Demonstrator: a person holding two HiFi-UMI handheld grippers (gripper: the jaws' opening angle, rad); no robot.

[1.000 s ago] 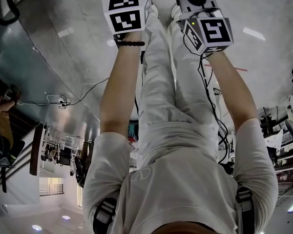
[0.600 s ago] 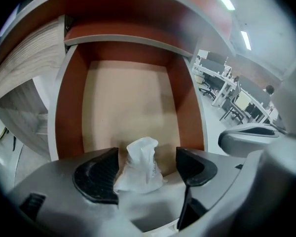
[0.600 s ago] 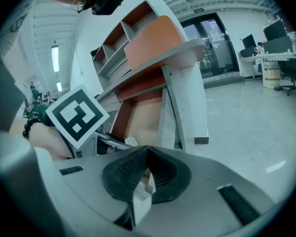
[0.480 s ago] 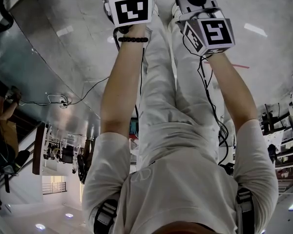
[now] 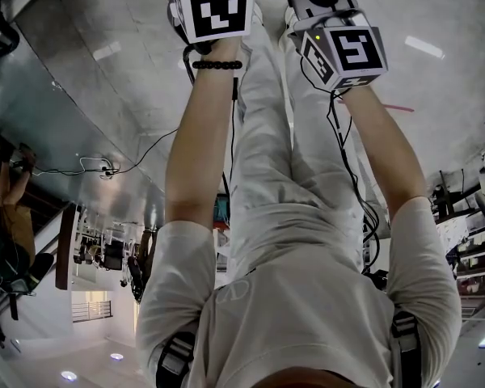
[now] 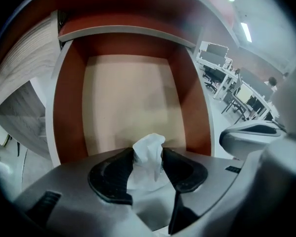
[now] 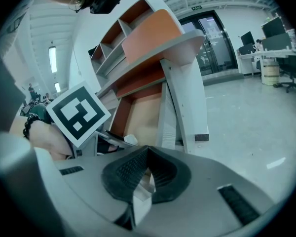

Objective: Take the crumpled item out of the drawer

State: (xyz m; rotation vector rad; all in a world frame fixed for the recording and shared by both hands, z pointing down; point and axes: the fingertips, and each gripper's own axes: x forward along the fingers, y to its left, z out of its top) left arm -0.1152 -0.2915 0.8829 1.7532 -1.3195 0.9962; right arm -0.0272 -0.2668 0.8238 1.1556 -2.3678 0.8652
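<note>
The open drawer [image 6: 69, 112] has red-brown walls and a pale beige floor. In the left gripper view a crumpled white tissue [image 6: 149, 147] stands between the black pads of my left gripper [image 6: 148, 156]. The jaws are closing and both pads touch the tissue's sides. The right gripper view shows that drawer [image 7: 143, 112] from the side, with the tissue [image 7: 130, 139] and the left gripper's marker cube [image 7: 79, 113] at its front. My right gripper [image 7: 147, 151] is shut with nothing in it. Both cubes, left [image 5: 212, 6] and right [image 5: 345, 55], show in the head view.
The drawer belongs to a desk with a grey top [image 7: 153, 51] and shelves [image 7: 113, 46] behind. A wood-grain panel [image 6: 24, 58] flanks the drawer's left. Office desks and chairs [image 6: 232, 88] stand far right on a polished floor [image 7: 251, 127].
In the head view the left gripper's cube has turned and shifted slightly up and right. The right gripper's cube has stayed almost in place.
</note>
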